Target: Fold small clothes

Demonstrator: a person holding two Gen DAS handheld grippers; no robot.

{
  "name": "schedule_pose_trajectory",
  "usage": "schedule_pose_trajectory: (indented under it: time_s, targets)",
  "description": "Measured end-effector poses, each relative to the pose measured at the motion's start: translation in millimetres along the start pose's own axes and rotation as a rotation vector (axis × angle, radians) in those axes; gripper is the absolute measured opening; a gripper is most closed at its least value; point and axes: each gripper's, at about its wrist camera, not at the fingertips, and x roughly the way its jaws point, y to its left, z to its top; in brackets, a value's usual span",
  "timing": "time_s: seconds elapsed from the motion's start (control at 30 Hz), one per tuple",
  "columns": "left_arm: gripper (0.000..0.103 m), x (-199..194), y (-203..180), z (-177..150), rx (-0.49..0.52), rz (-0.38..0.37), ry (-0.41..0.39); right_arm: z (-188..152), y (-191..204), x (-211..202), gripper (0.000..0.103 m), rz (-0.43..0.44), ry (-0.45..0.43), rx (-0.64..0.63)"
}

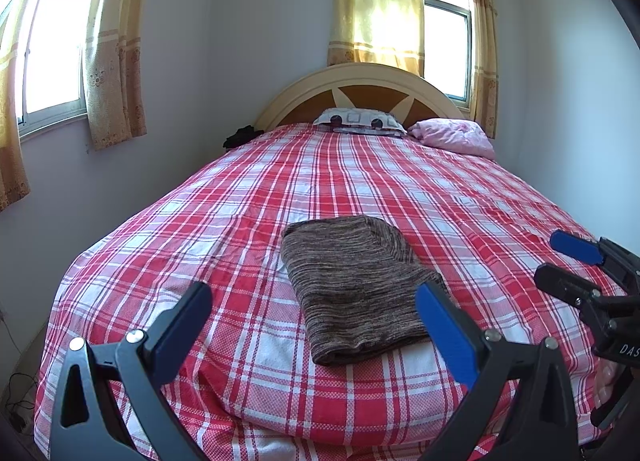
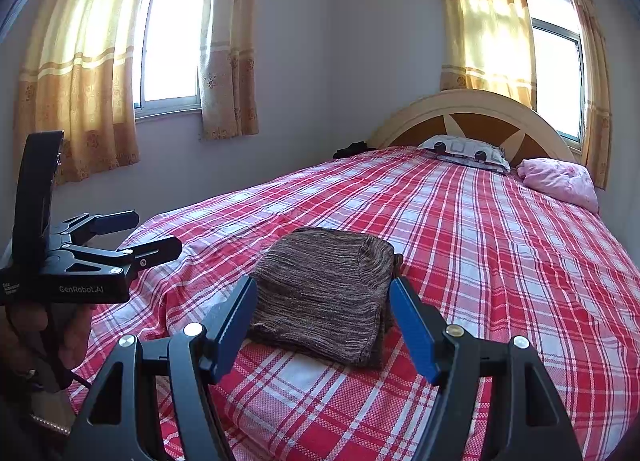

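The left gripper [image 1: 314,325] has its jaws spread wide and holds nothing; its blue pads [image 1: 444,335] stand apart over the bedspread, clear of the cloth; the right gripper [image 2: 324,319] is likewise released, with its two fingers [image 2: 412,325] wide apart and nothing between them but the view of the garment beyond. Seen from the left wrist, the right gripper [image 1: 576,257] sits off to the right above the bed with its jaws parted; seen from the right wrist, the left gripper [image 2: 132,233] hangs at the left edge of the bed, also parted, held in a hand [image 2: 44,337].

The brown knitted garment [image 1: 356,289] lies folded into a compact rectangle on the red and white checked bedspread [image 1: 224,197], near the foot of the bed and just ahead of both grippers; neither gripper touches it; in the right wrist view the garment [image 2: 320,293] shows a thick doubled edge on its near side.

Farther up the bed, a patterned pillow [image 1: 358,121] rests against the rounded headboard [image 1: 360,81]; a pink bundle of bedding [image 1: 456,137] lies just beside it to the right; a dark object [image 1: 240,137] sits at the bed's far left corner, too small to tell what it is; yellow curtains [image 1: 376,5] hang at the windows [image 1: 52,37] behind.
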Motion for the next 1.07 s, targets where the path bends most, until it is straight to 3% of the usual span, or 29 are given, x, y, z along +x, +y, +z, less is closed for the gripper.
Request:
schedule_pose_trajectory:
  time_s: [0.43,0.8,1.07]
  targets:
    - [0.103,-3,3,5,0.014,-0.015,-0.022,-1,1,0,0.069,-0.008,-0.019,0.01]
    - [0.103,11,16,7,-0.013,-0.017,0.026,-3,3,5,0.069,-0.004,-0.016,0.013]
    - [0.103,14,19,2,0.005,-0.006,0.016,-8,1,11,0.069,-0.002,0.002,0.024]
